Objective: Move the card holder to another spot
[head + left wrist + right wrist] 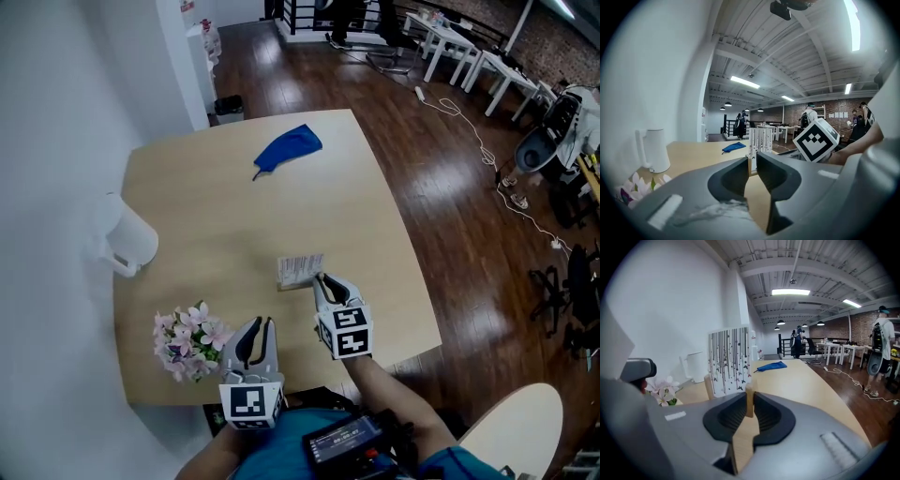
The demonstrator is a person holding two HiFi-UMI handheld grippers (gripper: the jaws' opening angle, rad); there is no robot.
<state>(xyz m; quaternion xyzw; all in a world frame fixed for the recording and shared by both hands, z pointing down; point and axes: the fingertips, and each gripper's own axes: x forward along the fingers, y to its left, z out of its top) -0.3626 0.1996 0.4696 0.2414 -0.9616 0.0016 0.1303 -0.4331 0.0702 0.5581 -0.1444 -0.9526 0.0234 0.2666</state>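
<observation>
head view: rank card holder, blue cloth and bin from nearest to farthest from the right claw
1. card holder, at the right claw's tips
2. blue cloth, at the far end of the table
3. bin, beyond the table's far edge

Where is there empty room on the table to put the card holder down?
The table is bare in the middle, between the blue cloth, white jug and card holder, and along its right side. It's crowded near the flowers, left gripper and right gripper.
</observation>
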